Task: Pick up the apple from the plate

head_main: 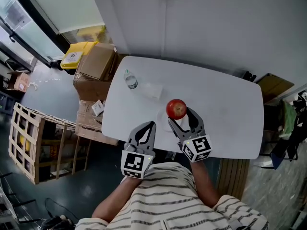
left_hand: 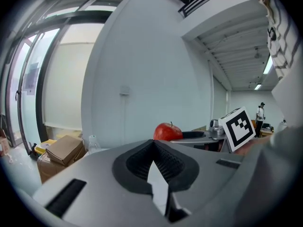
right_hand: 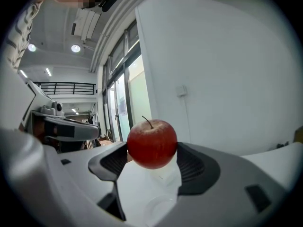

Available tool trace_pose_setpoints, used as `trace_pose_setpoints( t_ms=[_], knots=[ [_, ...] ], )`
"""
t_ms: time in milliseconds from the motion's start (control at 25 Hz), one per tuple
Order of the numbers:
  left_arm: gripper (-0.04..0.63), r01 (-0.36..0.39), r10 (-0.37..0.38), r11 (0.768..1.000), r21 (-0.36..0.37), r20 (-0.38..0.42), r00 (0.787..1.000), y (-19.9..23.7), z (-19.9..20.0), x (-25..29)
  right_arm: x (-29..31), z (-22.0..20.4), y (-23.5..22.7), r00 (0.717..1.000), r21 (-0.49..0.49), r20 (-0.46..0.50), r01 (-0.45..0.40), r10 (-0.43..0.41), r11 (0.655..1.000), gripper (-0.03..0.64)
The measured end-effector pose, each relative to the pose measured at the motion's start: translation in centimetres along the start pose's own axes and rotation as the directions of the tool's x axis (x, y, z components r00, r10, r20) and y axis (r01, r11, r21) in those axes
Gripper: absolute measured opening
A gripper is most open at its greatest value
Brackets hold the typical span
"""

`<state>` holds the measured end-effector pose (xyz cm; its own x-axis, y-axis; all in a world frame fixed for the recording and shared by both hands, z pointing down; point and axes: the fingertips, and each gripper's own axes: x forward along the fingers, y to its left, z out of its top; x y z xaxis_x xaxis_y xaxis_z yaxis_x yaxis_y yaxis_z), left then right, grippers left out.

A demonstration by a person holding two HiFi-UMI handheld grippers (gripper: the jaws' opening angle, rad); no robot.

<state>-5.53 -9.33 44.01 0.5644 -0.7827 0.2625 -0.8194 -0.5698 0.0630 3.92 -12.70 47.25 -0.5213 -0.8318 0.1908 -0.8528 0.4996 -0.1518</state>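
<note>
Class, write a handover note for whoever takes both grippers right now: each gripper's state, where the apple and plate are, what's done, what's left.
Left gripper: shut, empty, beside the right one.
Right gripper: shut on the apple.
The apple looks lifted clear of the plate, which sits on the table.
Done: grasp and, apparently, lift.
Left: hold the apple steady.
</note>
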Motion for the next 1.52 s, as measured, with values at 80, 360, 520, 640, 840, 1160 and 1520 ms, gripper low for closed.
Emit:
trace_pose_setpoints(
  t_ms=[80,360,520,640,840,1160,1520],
  knots=[
    [0.003,0.001,-0.001,1.000,0.000,0.011,1.000,-0.1,0.4,-0.1,-0.2,0.3,0.3,1.000,-0.006,0.001,0.002,-0.002,1.000,0.333],
    [0.003,0.002,-0.002,1.000,-0.004,0.039,0.999,-0.4,1.4,-0.1,-0.8,1.3,0.8,1.000,-0.018,0.010,0.010,-0.010,1.000,0.333],
    [0.003,-0.003,0.004,1.000,-0.011,0.057,0.998,-0.4,1.7,-0.3,-1.3,2.0,1.1,1.000,-0.017,0.023,0.012,-0.011,1.000,0.333],
    [0.003,-0.005,0.007,1.000,-0.017,0.072,0.997,-0.4,2.0,-0.3,-1.6,2.8,1.3,0.999,-0.023,0.036,0.016,-0.015,1.000,0.333],
    [0.003,0.002,0.000,1.000,-0.019,0.087,0.996,-0.5,2.6,-0.5,-2.1,4.1,1.6,0.998,-0.026,0.052,0.027,-0.026,0.999,0.333],
    [0.003,0.010,-0.008,1.000,-0.020,0.103,0.995,-0.8,2.9,-0.4,-2.6,4.9,2.0,0.997,-0.039,0.062,0.041,-0.039,0.998,0.333],
    [0.003,0.012,-0.010,1.000,-0.025,0.106,0.994,-0.4,2.9,-0.4,-2.5,5.3,2.5,0.997,-0.059,0.066,0.041,-0.037,0.997,0.333]
  ],
)
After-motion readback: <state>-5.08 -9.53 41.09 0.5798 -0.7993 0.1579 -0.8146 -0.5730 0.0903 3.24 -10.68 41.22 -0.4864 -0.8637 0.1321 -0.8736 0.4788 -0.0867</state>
